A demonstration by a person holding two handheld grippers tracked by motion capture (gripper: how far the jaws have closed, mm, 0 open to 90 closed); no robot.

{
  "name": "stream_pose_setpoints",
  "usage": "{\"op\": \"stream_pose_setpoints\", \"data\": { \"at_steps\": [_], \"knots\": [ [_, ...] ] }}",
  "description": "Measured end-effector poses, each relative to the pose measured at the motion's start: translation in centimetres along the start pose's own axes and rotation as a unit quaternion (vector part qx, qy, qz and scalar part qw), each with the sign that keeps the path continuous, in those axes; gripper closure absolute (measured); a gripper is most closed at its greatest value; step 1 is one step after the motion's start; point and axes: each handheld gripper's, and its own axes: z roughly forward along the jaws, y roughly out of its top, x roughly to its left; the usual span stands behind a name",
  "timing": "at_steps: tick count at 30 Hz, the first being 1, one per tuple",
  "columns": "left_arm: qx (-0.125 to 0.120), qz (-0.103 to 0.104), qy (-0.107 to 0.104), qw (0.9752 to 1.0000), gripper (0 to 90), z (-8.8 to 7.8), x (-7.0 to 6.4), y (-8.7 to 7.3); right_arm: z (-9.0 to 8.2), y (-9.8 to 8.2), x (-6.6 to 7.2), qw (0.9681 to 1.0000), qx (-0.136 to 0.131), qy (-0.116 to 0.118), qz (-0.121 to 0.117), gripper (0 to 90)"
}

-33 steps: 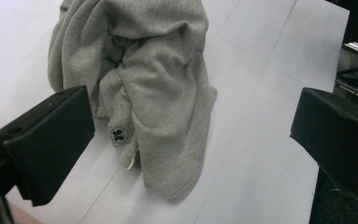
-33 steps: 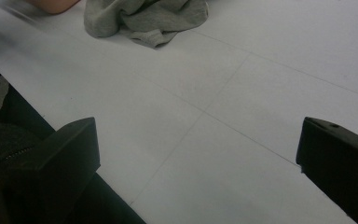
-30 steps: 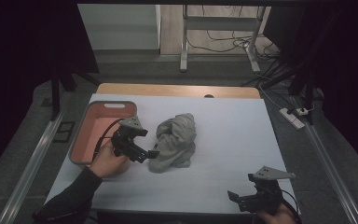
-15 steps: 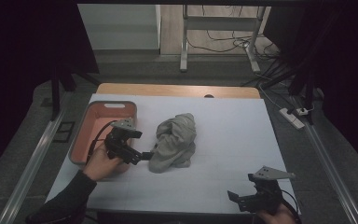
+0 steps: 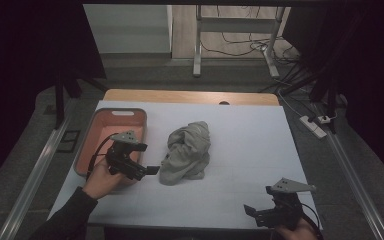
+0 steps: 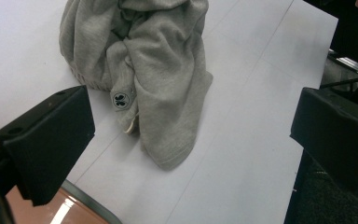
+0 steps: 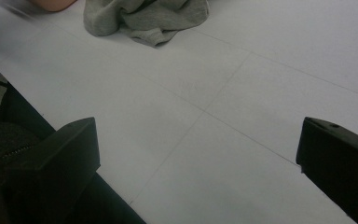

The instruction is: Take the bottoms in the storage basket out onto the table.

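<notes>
Crumpled grey garment (image 5: 186, 152), mid-table beside orange tray (image 5: 111, 134): approach step, left gripper (image 5: 150, 170) released and empty just beside its near edge, right gripper (image 5: 252, 210) spread, idle; next move likely calls for pinching a hem.

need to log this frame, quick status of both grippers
left gripper: open, holding nothing, beside the grey garment
right gripper: open, holding nothing, at the table's near edge

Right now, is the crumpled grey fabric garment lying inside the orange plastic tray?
No, the crumpled grey fabric garment lies on the white table, beside the orange plastic tray.
</notes>
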Motion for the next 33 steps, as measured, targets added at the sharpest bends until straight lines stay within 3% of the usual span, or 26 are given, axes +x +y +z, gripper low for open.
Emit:
{"op": "stream_pose_setpoints", "data": {
  "at_steps": [33],
  "knots": [
    [-0.012,-0.024,0.021,0.9994,0.0,-1.5,-0.9,-4.0,0.0,0.0,0.0,1.0000,0.002,0.000,-0.002,0.0]
  ]
}}
